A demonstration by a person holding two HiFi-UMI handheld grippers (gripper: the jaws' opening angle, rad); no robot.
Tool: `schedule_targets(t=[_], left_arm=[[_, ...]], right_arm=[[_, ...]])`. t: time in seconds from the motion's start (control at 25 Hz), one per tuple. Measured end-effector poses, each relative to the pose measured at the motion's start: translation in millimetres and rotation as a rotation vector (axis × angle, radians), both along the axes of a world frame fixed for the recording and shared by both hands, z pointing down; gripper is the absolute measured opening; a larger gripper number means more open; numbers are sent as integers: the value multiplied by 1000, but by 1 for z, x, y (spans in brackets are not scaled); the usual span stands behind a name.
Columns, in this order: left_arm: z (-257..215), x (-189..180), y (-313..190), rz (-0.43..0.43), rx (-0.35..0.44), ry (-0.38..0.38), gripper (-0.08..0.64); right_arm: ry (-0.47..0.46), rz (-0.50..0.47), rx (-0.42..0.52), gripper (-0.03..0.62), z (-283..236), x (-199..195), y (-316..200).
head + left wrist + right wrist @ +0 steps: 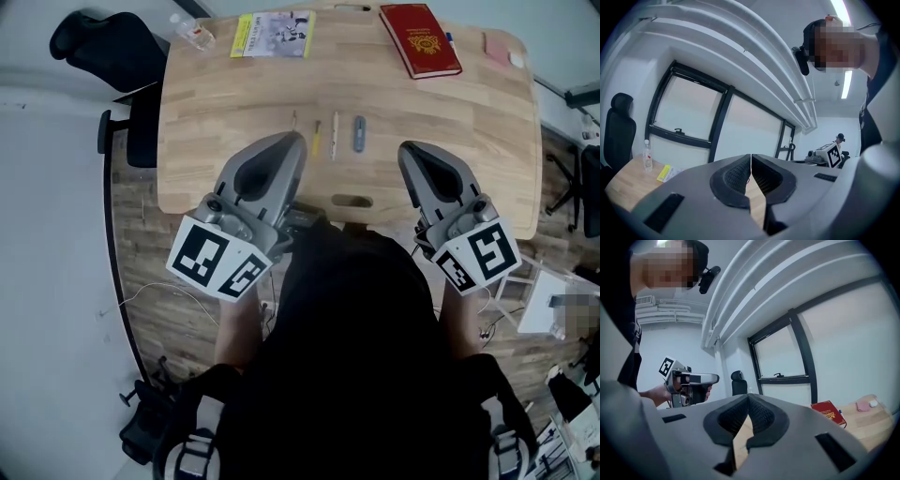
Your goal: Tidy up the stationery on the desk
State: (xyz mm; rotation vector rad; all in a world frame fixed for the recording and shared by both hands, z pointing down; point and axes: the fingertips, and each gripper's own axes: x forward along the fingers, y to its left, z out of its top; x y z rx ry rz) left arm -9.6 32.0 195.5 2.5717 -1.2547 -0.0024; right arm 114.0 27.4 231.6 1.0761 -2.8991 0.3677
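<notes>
Several thin stationery pieces lie in a row mid-desk: a small dark stick [293, 119], a yellow pen [317, 139], a pale pen [334, 136] and a grey-blue piece [359, 133]. My left gripper [298, 139] hovers over the desk's near side, just left of that row, with its jaws shut and nothing between them [751, 159]. My right gripper [405, 148] hangs to the right of the row, also shut and empty [748, 397]. Both point nearly level toward the windows. A red book [420, 39] [828, 411] lies at the far right.
A yellow booklet [274, 35] [664, 173] and a clear bottle [192, 33] [647, 156] sit at the far left of the wooden desk [225, 103]. A pink pad [497, 49] and a white eraser [517, 60] lie in the far right corner. A black chair [103, 47] stands to the left.
</notes>
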Motion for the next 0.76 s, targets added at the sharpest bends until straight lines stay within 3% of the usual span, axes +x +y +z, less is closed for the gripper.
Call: schedule_targets(t=[0.76], left_arm=[[10,4,13,-3,-31,-17,37]], right_arm=[[34,-15,3,12,4,-1,20]])
